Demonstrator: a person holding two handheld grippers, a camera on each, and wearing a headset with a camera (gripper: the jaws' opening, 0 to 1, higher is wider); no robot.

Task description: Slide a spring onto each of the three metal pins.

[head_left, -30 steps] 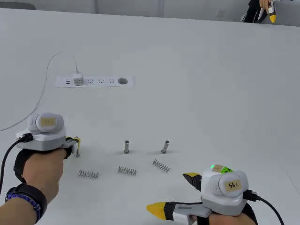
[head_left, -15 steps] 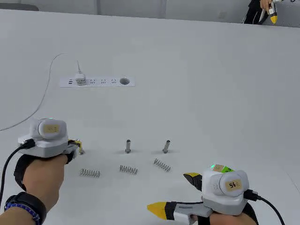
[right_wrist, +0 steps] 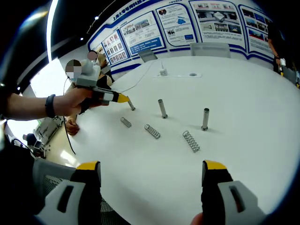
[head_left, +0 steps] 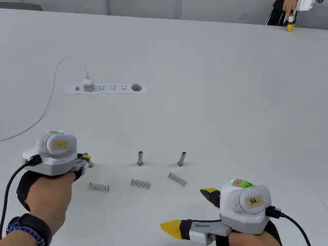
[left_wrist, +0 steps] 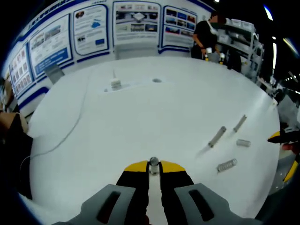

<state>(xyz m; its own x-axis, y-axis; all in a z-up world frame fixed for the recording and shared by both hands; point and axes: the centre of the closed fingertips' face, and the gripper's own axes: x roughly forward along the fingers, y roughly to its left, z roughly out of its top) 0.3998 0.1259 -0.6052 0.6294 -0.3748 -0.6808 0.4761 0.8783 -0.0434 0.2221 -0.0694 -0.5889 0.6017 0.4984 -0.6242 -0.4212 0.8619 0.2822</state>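
From where I stand, the left gripper (left_wrist: 153, 168) has its jaws pinched tight on the leftmost pin (left_wrist: 153, 162), low on the white table (head_left: 215, 102). The right gripper (right_wrist: 151, 166) gapes wide, holding nothing. The middle pin (head_left: 140, 158) and right pin (head_left: 182, 159) stand bare, with three springs (head_left: 98, 187) (head_left: 140, 183) (head_left: 177, 179) lying just before them.

The head view looks forward and down from above and behind my fingers (head_left: 171, 229), taking in the white table (head_left: 215, 92) far past them. The left gripper view rides low behind my left gripper (left_wrist: 153, 167), looking along its narrowed fingers at the pin (left_wrist: 153, 162) pinched at their tips, very close. The right gripper view looks out between the wide-spread fingers of my right gripper (right_wrist: 151, 166), from farther back. All three share the other pins (head_left: 140, 158), the springs (head_left: 140, 183) and the power strip (head_left: 107, 88) beyond my fingertips.
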